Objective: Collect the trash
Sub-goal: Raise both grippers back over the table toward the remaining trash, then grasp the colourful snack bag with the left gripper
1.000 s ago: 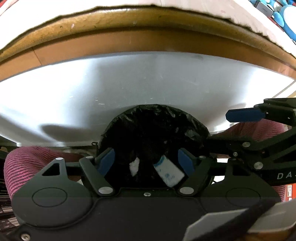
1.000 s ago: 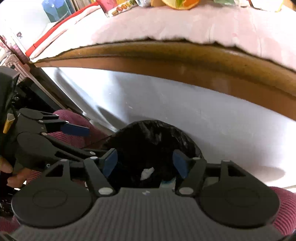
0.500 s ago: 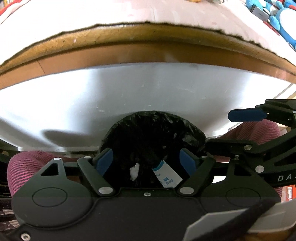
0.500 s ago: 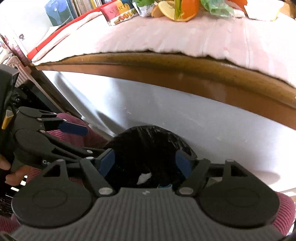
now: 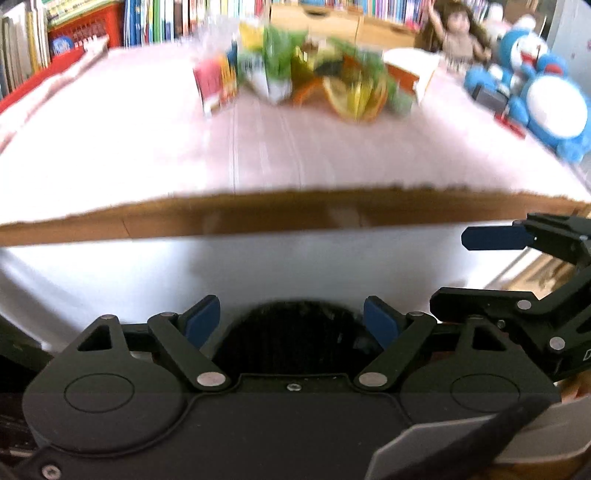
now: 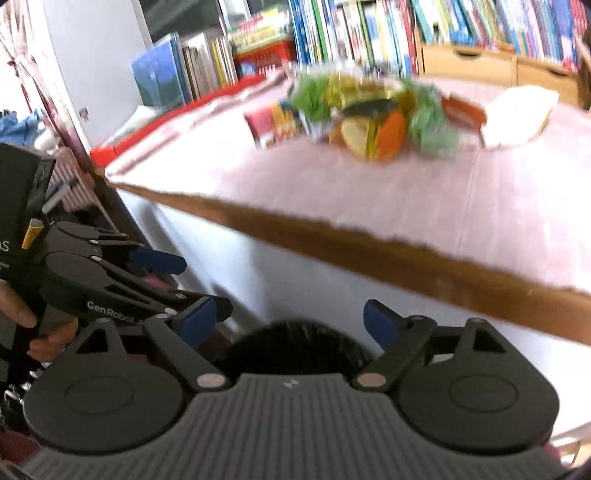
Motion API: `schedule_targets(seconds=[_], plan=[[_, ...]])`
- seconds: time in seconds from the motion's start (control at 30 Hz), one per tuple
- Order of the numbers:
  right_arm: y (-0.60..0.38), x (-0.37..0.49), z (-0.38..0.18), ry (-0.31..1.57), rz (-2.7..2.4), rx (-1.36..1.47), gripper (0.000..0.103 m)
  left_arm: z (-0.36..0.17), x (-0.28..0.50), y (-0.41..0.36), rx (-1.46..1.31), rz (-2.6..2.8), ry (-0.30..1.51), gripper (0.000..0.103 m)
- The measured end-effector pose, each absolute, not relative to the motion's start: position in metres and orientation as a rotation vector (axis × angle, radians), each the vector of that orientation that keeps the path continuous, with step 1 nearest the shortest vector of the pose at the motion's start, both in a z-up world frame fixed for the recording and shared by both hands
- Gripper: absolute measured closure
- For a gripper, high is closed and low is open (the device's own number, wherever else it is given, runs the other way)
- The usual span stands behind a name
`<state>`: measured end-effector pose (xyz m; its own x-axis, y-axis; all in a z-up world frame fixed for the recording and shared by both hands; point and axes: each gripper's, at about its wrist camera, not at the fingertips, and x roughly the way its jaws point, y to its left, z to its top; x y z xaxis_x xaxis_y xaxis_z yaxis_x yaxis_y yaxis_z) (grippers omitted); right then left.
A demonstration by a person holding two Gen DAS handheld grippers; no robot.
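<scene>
A blurred heap of colourful wrappers and packets (image 5: 303, 77) (image 6: 365, 114) lies at the far middle of the pink-covered table (image 5: 147, 155) (image 6: 406, 199). Below the table's front edge sits the black-lined trash bin (image 5: 291, 332) (image 6: 295, 347), only its top showing. My left gripper (image 5: 291, 321) is open and empty above the bin. My right gripper (image 6: 291, 321) is open and empty too. Each gripper shows at the side of the other's view, the right gripper (image 5: 491, 238) and the left gripper (image 6: 159, 260).
A white panel (image 5: 258, 266) hangs under the brown table edge (image 5: 295, 214). Bookshelves (image 6: 406, 33) line the back wall. Blue plush toys (image 5: 539, 92) and a doll (image 5: 458, 40) stand at the table's right. A white box (image 6: 517, 114) lies beside the heap. A hand (image 6: 22, 314) holds the left gripper.
Both grippers have swung up from looking into the bin to facing the tabletop. The scraps inside the bin have dropped out of sight and the wrapper heap has come into view.
</scene>
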<state>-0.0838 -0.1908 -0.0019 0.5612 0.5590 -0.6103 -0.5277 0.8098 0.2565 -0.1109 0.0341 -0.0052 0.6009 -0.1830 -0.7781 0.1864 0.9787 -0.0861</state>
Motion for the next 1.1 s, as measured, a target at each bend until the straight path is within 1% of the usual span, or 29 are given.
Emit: schedule_targets(seconds=[0.37, 0.63, 0.87, 1.1], plan=[[-0.21, -0.074, 0.03, 0.559, 0.555, 0.088, 0.005, 0.036, -0.101, 0.042, -0.025, -0.178, 0.702, 0.018], [-0.219, -0.049, 0.034, 0.506, 0.392, 0.086, 0.005, 0.053, -0.075, 0.047, -0.022, -0.091, 0.569, 0.017], [-0.219, -0.023, 0.03, 0.5, 0.351, 0.101, 0.005, 0.052, -0.042, 0.049, 0.015, -0.02, 0.508, 0.017], [-0.186, -0.011, 0.023, 0.492, 0.42, 0.056, 0.011, 0.04, -0.006, 0.054, 0.021, 0.037, 0.502, 0.019]])
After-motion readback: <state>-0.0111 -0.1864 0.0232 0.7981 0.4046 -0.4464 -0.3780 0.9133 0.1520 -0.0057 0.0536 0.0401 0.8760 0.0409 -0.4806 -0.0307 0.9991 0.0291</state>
